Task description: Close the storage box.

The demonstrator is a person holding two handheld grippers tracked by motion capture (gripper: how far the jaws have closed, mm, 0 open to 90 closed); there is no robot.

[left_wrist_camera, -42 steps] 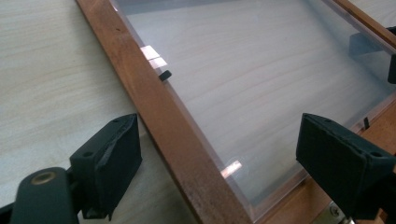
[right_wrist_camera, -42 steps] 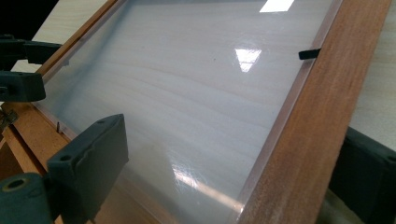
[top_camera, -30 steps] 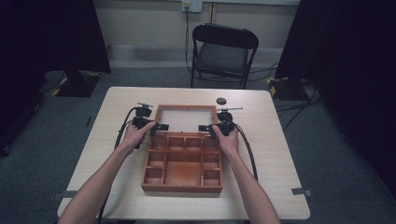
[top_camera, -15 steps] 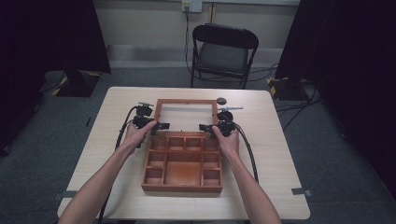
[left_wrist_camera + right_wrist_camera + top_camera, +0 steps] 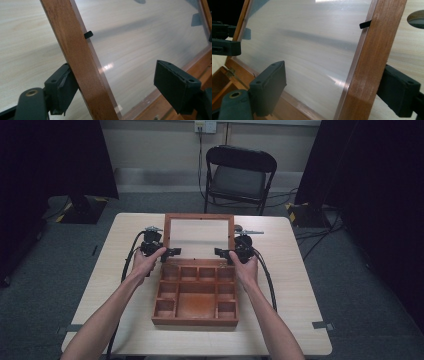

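Jaws parted on both grippers, each straddling a side rail of the box lid.

Left gripper (image 5: 171, 252): outer jaw against the lid's left rail, inner jaw well off it over the pane; released, nothing clamped. Right gripper (image 5: 220, 252): jaws either side of the lid's right rail, inner one clear of it; contact of the outer jaw cannot be told; released. Box (image 5: 195, 292): wooden, divided into compartments, centre of the table (image 5: 100, 270), toward the near edge. Lid (image 5: 199, 216): wooden frame with clear pane, raised at the box's far side, hinged along the box's far edge; small black clips hold the pane. Chair (image 5: 239, 172): black, folding, on the floor beyond the table. Hands (image 5: 145, 262) grip both tools from the near side.
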